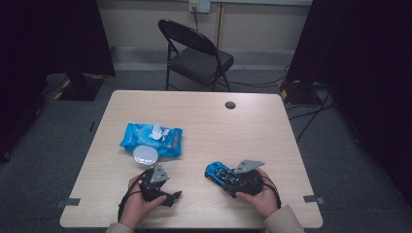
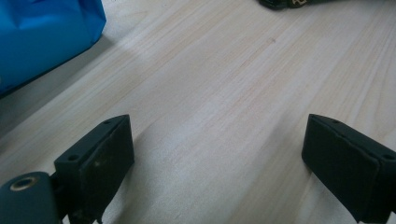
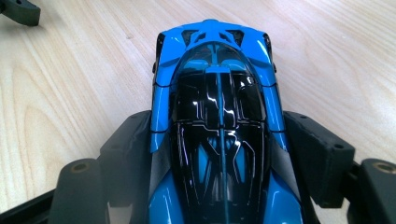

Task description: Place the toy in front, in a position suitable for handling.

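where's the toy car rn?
The toy car sits between the right gripper jaws at the table's near right, right of the wipes pack.

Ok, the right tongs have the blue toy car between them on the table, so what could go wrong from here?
The toy car has a glossy, tapered body, and the right tongs bear on its sloping flanks, so it might slip out forward if lifted or squeezed harder. The left tongs rest open close to the wipes pack, whose lid is open with a wipe sticking up; a careless sweep could snag it.
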`<move>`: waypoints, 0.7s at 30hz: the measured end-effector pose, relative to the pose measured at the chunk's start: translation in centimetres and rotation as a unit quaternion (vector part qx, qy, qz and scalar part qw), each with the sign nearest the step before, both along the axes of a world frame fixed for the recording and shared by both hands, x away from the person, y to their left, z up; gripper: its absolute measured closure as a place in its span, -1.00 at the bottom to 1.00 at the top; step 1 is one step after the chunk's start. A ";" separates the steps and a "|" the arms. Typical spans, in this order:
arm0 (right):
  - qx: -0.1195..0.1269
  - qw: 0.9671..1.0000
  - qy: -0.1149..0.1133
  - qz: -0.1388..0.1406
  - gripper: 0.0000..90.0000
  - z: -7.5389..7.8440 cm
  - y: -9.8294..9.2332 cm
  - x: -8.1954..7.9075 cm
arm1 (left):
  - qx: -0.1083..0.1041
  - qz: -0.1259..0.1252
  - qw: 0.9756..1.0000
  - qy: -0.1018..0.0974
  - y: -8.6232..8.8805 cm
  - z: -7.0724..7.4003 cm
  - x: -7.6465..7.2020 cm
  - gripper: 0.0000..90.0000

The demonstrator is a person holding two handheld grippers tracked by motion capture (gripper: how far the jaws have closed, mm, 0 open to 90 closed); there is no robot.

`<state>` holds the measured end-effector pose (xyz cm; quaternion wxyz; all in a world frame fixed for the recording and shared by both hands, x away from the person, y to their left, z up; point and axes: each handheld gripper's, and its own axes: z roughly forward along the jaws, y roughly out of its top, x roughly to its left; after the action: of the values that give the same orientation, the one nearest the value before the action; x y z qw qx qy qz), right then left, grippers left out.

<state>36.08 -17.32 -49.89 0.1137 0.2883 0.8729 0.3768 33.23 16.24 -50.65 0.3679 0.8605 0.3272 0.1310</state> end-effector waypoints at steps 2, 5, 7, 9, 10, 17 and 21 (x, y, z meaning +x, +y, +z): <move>0.003 1.000 0.000 -0.001 -0.39 0.0 -0.1 0.1 | 0.001 0.000 1.000 0.000 0.0 0.0 0.0 -0.82; 0.002 1.000 -0.002 -0.004 -0.39 0.0 -0.1 0.4 | 0.001 0.000 1.000 0.000 0.0 0.0 0.0 -0.82; 0.001 1.000 0.000 -0.001 -0.39 -0.1 -0.1 0.7 | 0.001 0.000 1.000 0.000 0.0 0.0 0.0 -0.82; 0.009 1.000 0.000 -0.001 -0.39 -0.3 -0.2 0.7 | 0.001 0.000 1.000 0.000 0.0 0.0 0.0 -0.82; 0.009 1.000 0.000 0.001 -0.39 -0.3 -0.2 0.8 | 0.001 0.000 1.000 0.000 0.0 0.0 0.0 -0.82; 0.007 1.000 -0.005 0.014 -0.49 -0.4 -0.6 0.8 | 0.001 0.000 1.000 0.000 0.0 0.0 0.0 -0.82; 0.009 1.000 -0.010 0.015 -0.59 0.0 -0.9 0.7 | 0.001 0.000 1.000 0.000 0.0 0.0 0.0 -0.82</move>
<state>36.74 -18.17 -49.85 0.1137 0.2724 0.8725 0.3893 33.25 16.22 -50.64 0.3668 0.8609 0.3274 0.1310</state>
